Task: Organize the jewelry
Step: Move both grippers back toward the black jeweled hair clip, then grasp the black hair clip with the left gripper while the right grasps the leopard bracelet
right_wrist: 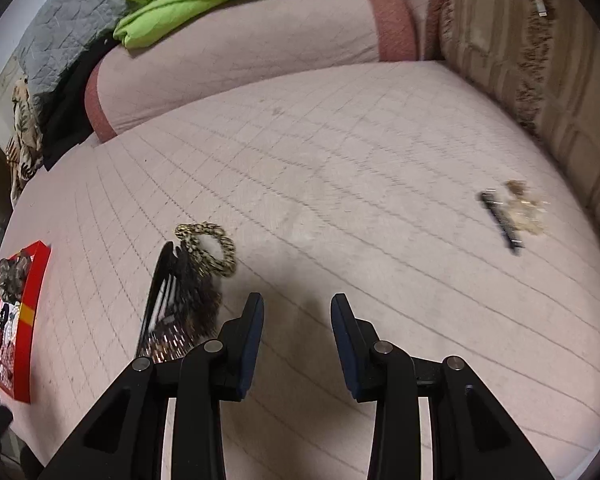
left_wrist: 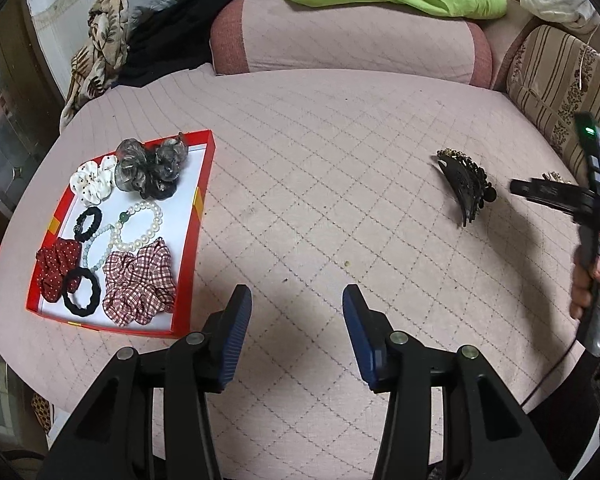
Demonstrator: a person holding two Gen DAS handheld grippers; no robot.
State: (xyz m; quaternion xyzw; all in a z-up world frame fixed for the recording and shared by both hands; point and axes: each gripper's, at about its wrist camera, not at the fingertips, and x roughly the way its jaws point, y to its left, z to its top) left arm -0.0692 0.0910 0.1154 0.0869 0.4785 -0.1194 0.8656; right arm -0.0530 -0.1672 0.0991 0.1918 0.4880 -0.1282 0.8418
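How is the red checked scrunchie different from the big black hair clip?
The checked scrunchie is soft, puffy cloth in red and white; the hair clip is hard, shiny and black with a gold trim. The scrunchie lies inside the red tray among other pieces; the clip sits alone on the pink cover. Both are hair things, and neither claw touches them.

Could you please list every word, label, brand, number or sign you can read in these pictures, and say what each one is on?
There is no readable text in either view.
The red tray carries yellow patches on its rim, but no letters show on them.
The device on the other handheld tool shows a green light and coloured marks, too small and blurred to read.
The hair clip and the bed cover bear no lettering.
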